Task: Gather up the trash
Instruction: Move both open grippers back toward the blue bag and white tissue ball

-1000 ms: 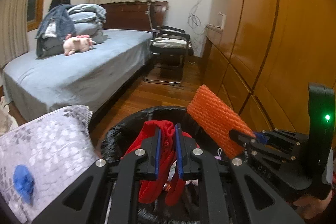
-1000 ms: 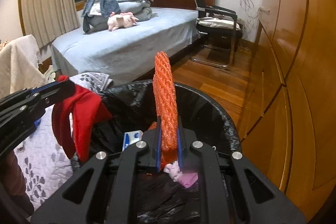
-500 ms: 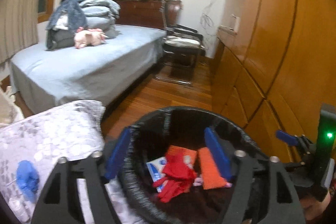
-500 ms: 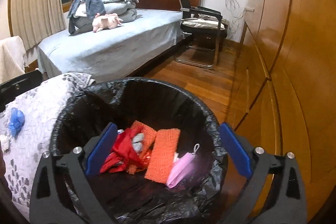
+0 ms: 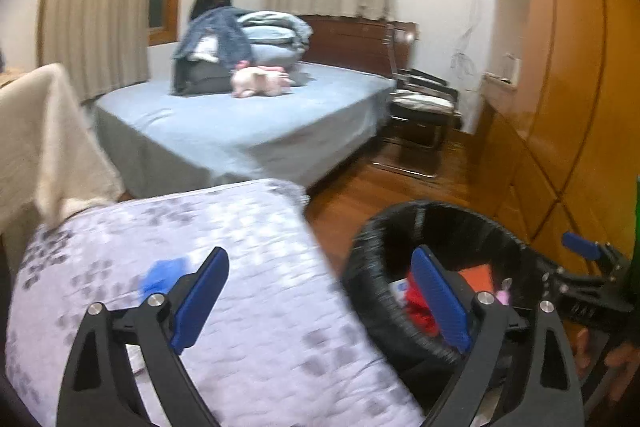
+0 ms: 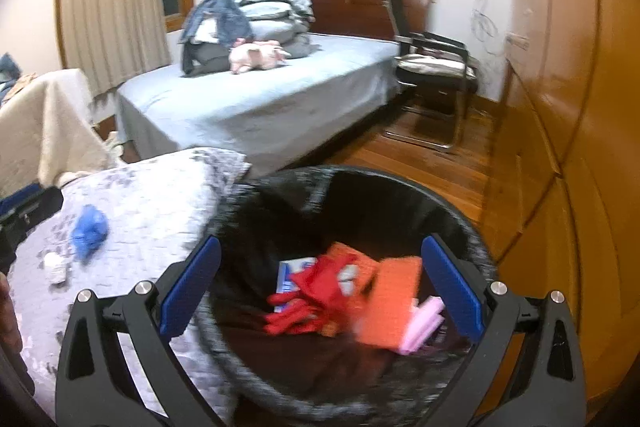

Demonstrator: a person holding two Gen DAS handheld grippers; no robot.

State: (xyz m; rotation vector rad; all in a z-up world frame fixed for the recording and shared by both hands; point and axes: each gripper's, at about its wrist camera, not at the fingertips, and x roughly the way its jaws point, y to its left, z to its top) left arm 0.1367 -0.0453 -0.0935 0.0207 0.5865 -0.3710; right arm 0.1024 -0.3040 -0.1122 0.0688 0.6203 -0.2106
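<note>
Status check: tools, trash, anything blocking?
Left tool open, empty. Right tool open over bin. Red cloth, orange pad inside; blue scrap left on cover. Nothing blocking.

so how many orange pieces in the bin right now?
2. One orange mesh piece lies flat at the right of the trash bin; another sits behind it, partly under the red cloth. More may be hidden underneath.

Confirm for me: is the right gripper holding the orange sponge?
No: the right gripper is open and empty, and the orange sponge lies inside the black bin.
</note>
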